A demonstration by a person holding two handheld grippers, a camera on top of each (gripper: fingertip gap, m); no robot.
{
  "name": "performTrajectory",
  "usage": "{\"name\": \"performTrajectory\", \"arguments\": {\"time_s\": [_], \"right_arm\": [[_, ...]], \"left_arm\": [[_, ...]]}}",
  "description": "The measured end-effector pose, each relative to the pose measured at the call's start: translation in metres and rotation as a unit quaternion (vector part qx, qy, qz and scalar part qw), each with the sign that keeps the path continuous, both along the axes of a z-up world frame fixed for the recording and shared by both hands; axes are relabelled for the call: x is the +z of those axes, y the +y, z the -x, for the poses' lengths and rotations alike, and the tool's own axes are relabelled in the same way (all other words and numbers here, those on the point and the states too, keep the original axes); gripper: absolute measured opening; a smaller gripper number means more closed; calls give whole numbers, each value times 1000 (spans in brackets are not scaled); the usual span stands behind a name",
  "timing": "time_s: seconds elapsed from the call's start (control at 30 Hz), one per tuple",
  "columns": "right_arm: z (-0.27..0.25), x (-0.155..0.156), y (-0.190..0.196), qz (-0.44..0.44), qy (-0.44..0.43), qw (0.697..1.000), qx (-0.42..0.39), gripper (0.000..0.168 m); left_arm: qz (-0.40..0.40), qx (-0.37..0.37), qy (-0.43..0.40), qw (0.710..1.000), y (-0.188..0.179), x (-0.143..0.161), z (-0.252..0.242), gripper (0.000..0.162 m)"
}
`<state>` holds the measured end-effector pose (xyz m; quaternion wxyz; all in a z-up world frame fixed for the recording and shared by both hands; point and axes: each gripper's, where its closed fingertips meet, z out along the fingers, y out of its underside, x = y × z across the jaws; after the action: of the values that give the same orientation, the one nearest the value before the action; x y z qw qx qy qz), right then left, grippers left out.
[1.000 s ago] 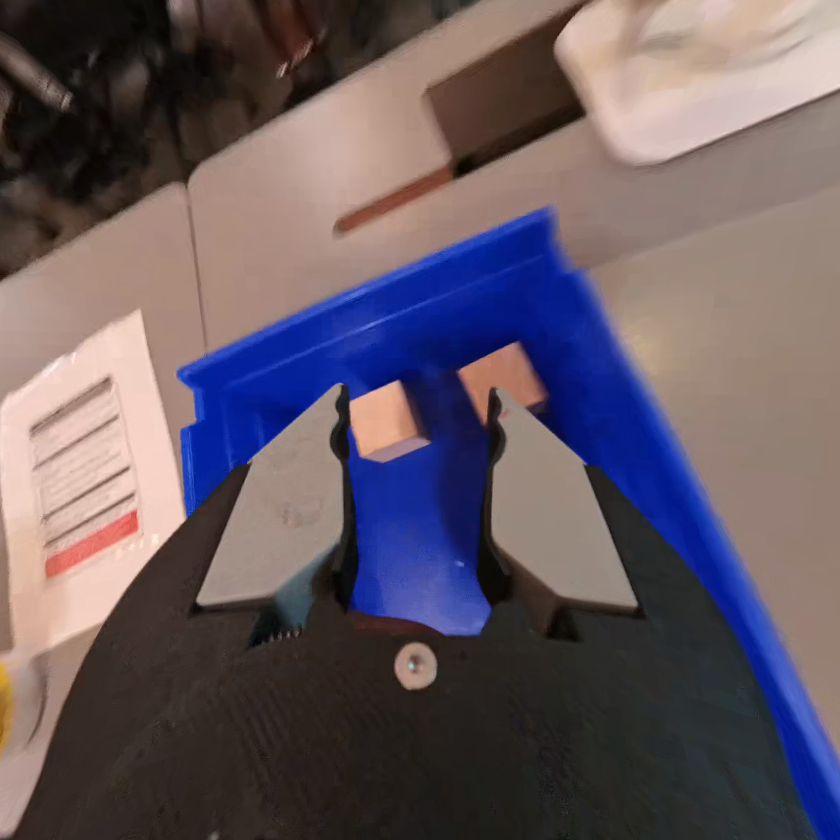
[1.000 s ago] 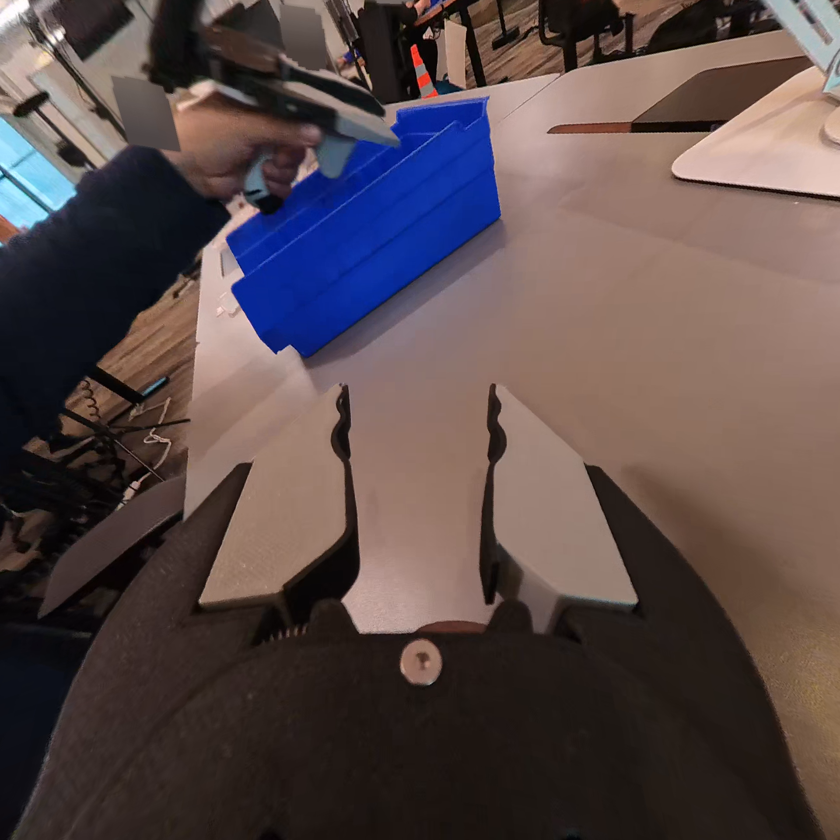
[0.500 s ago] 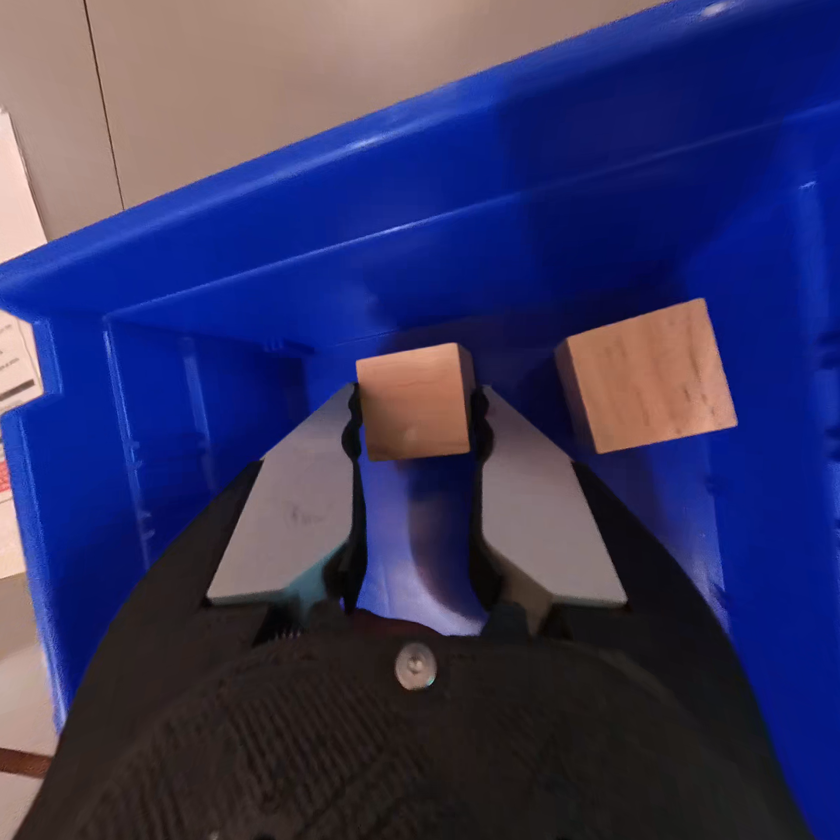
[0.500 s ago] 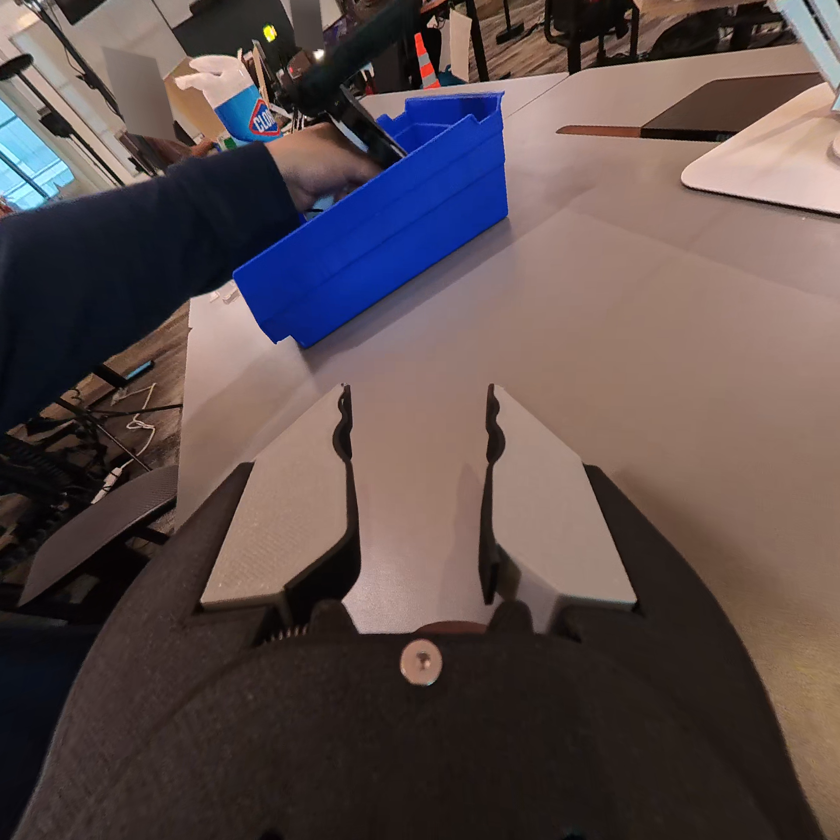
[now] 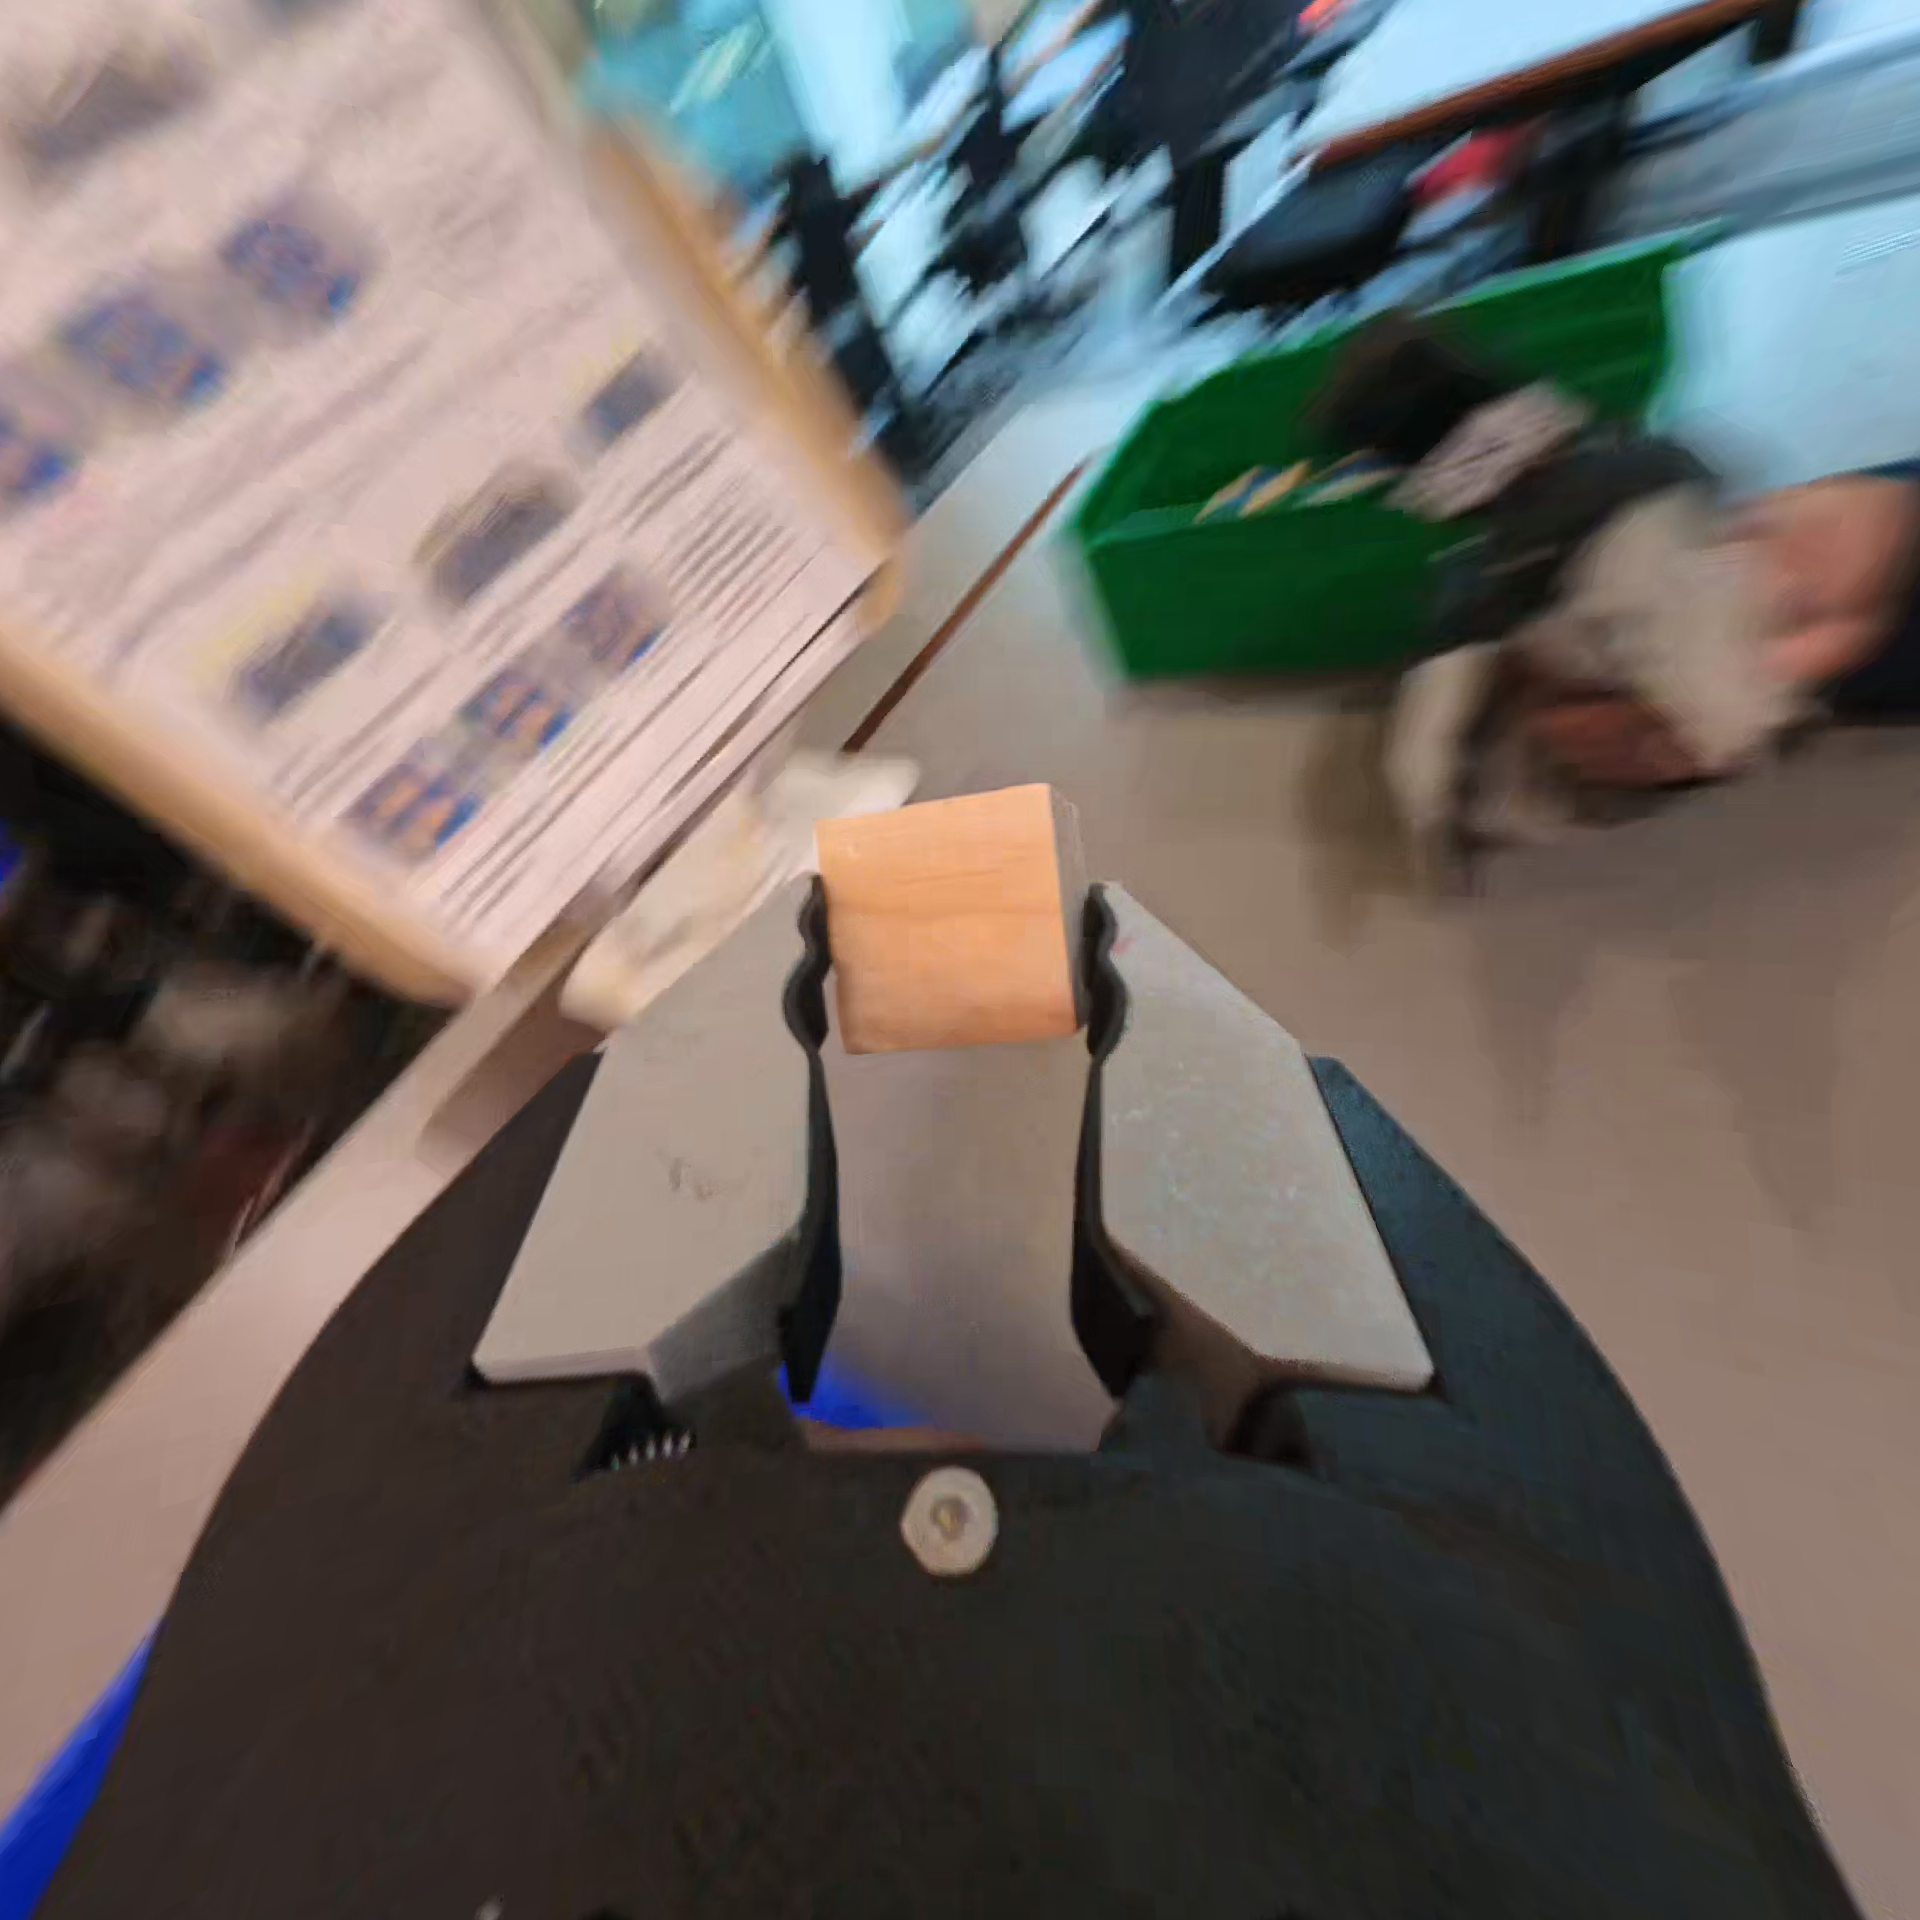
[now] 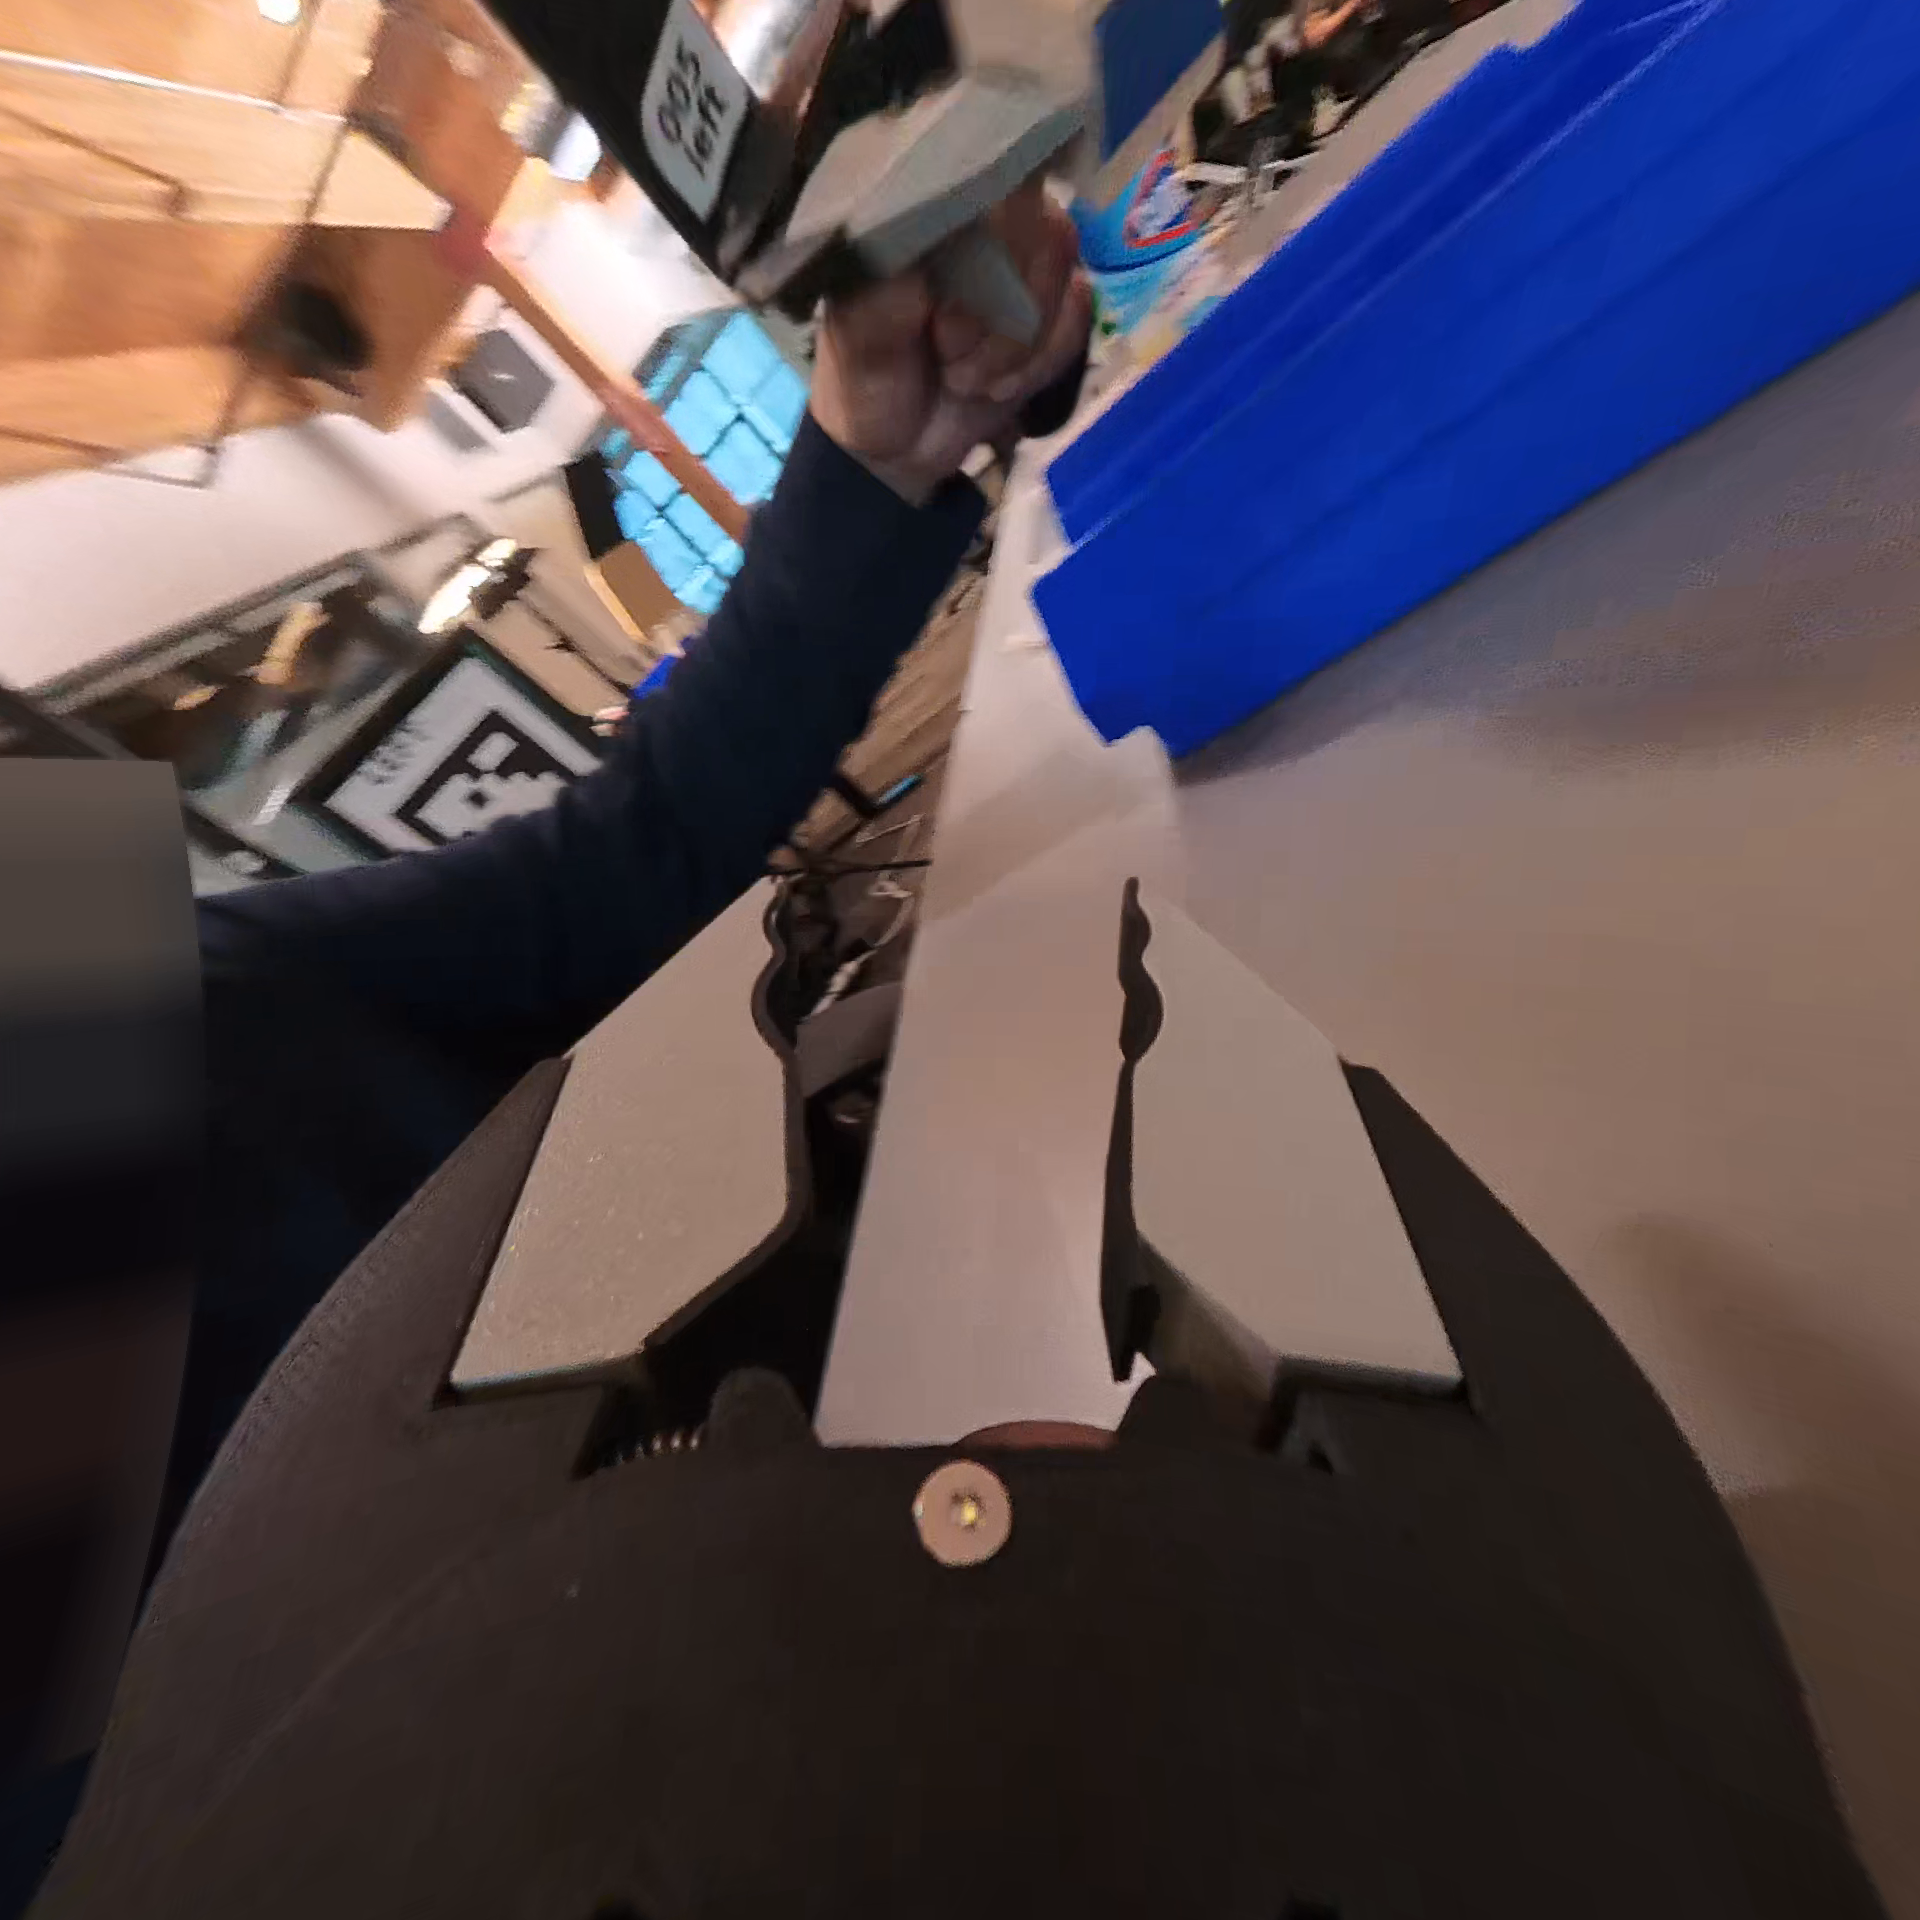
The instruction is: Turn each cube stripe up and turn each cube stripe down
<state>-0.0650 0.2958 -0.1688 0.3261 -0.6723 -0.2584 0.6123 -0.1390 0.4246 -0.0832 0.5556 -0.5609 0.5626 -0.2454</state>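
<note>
1. The left gripper [image 5: 951,935] is clamped on a plain wooden cube [image 5: 951,920], held in the air above the grey counter [image 5: 1558,1039], centre of frame.
2. The right gripper [image 6: 945,966] is spread wide and holds nothing, low over the counter edge.
3. A blue bin [image 6: 1455,395] sits upper right.
4. A green bin [image 5: 1299,540] blurs upper right.
</note>
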Motion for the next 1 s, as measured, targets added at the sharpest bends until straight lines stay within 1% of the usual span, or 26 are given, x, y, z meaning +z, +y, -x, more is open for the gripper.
{"name": "performTrajectory", "arguments": {"time_s": [0.03, 0.07, 0.13, 0.2, 0.27, 0.33, 0.43, 0.47, 0.53, 0.6, 0.7, 0.77, 0.83, 0.87, 0.9, 0.97, 1.0], "right_arm": [[4, 4, -7, 2, 12, 1000, 19, 60], [7, 10, -14, 3, 27, 999, 37, 62], [11, 26, -26, 3, 71, 995, 69, 64], [11, 43, -37, 8, 123, 987, 101, 66], [7, 56, -45, 15, 165, 978, 126, 67], [4, 62, -47, 23, 190, 973, 133, 68], [3, 64, -45, 25, 198, 972, 125, 68], [3, 64, -44, 24, 196, 973, 121, 65], [4, 55, -35, 22, 171, 981, 93, 50], [0, 54, -28, 30, 177, 981, 76, 48], [-2, 42, -13, 14, 137, 990, 24, 47], [-4, 36, -8, -7, 100, 995, -6, 46], [-9, 38, -5, -40, 81, 995, -32, 45], [-13, 41, -3, -59, 69, 995, -48, 45], [-17, 43, -1, -82, 51, 993, -69, 45], [-27, 50, 3, -134, 11, 984, -115, 45], [-30, 55, 2, -153, -5, 980, -131, 45]], "left_arm": [[-26, -68, -25, 997, -36, 6, -15, 48], [-52, -115, -49, 991, -66, 10, -26, 48], [-88, -182, -106, 974, -115, 17, -41, 47], [-111, -223, -167, 954, -148, 23, -49, 46], [-131, -240, -180, 945, -162, 15, -60, 47], [-130, -247, -176, 944, -165, 5, -70, 47], [-111, -257, -175, 944, -166, -8, -83, 47], [-117, -253, -164, 946, -163, -14, -88, 47], [-133, -246, -154, 948, -161, -23, -97, 47], [-138, -230, -160, 950, -155, -25, -100, 47], [-134, -204, -156, 957, -142, -38, -102, 47], [-117, -195, -156, 961, -137, -47, -100, 44], [-100, -200, -147, 964, -137, -56, -98, 58], [-99, -201, -134, 965, -136, -61, -97, 58], [-104, -191, -127, 968, -132, -65, -96, 57], [-107, -178, -129, 970, -124, -68, -93, 37], [-101, -178, -130, 970, -123, -70, -93, 32]]}}
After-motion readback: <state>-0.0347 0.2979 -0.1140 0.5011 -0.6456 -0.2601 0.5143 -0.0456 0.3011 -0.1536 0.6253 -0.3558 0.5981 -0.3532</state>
